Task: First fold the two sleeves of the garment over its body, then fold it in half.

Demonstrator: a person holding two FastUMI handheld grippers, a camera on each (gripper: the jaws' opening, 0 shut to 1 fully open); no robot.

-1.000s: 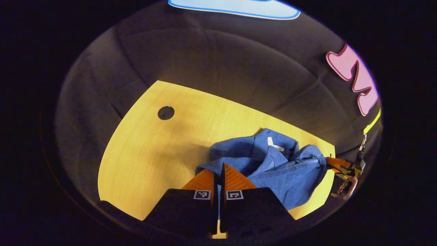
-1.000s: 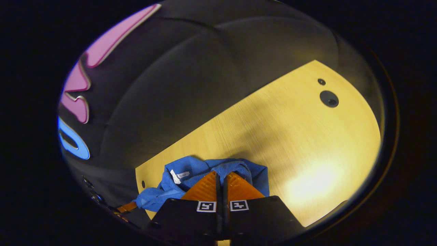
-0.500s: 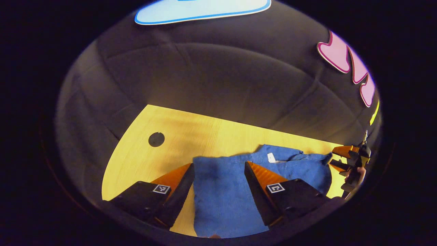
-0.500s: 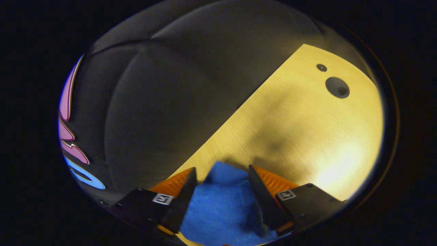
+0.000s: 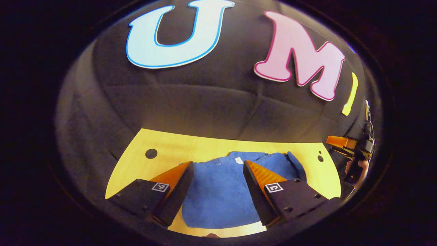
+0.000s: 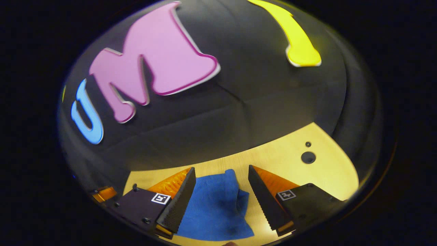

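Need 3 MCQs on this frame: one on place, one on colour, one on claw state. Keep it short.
1. Where does the garment lie?
A. on the table
B. hung on the wall
C. on the floor

2. What colour is the garment?
A. red
B. blue
C. white

3. How does the left claw stand?
A. shut on the garment
B. shut on nothing
C. open, fingers spread

Key:
1 A, the cloth lies flat on the yellow tabletop in both views.
2 B, it is blue all over, with a small pale tag near the collar.
3 C, a wide gap shows between its fingers, with the garment seen through it; the right claw is open too.
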